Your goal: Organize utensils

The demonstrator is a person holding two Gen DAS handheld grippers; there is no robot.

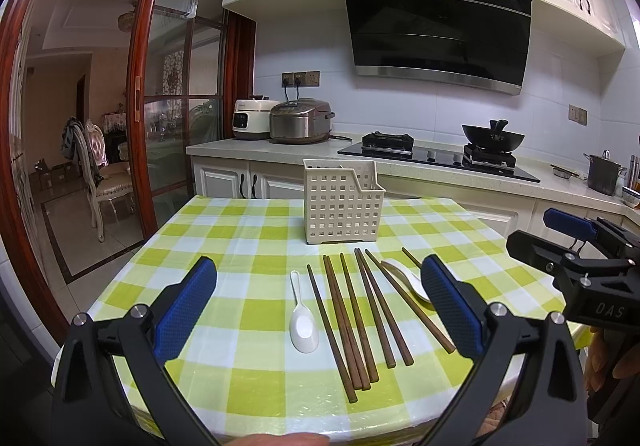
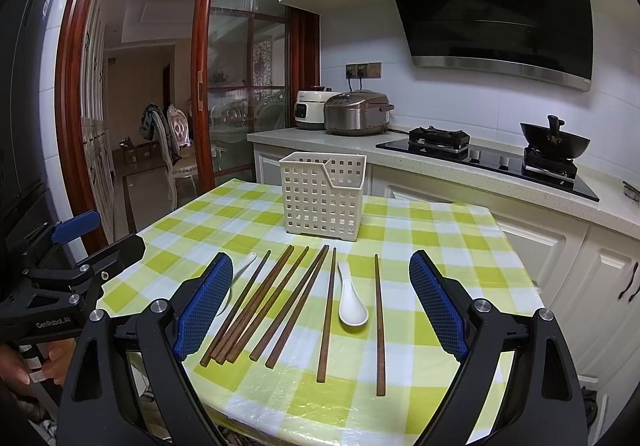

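The left gripper (image 1: pixel 320 310) is spread wide and holds nothing; its blue pads (image 1: pixel 186 310) stand at both sides of the lower part of the left wrist view, above the utensils. The right gripper (image 2: pixel 320 306) is also released and empty, its jaws far apart in the lower part of its own view.

The things to sort lie on the checked tablecloth (image 1: pixel 240 242). In the centre of the left wrist view there is a row of dark wooden chopsticks (image 1: pixel 352 322), some touching each other, some apart. A small white spoon (image 1: pixel 303 322) lies just left of them. A second white spoon (image 2: pixel 352 300) lies between two single chopsticks in the centre of the right wrist view. The cream slotted basket (image 1: pixel 340 202) stands upright behind them, in the middle of the frame, and seems empty, though I cannot see its bottom.

I judge that nothing is put away yet. The chopsticks are probably light, stiff and thin, so they may roll or slip from the pads; a hold near the middle, across the stick, looks safest. The spoons look like ceramic: smooth, a little heavier, breakable. The narrow handle is the better place to take them, not the round bowl.
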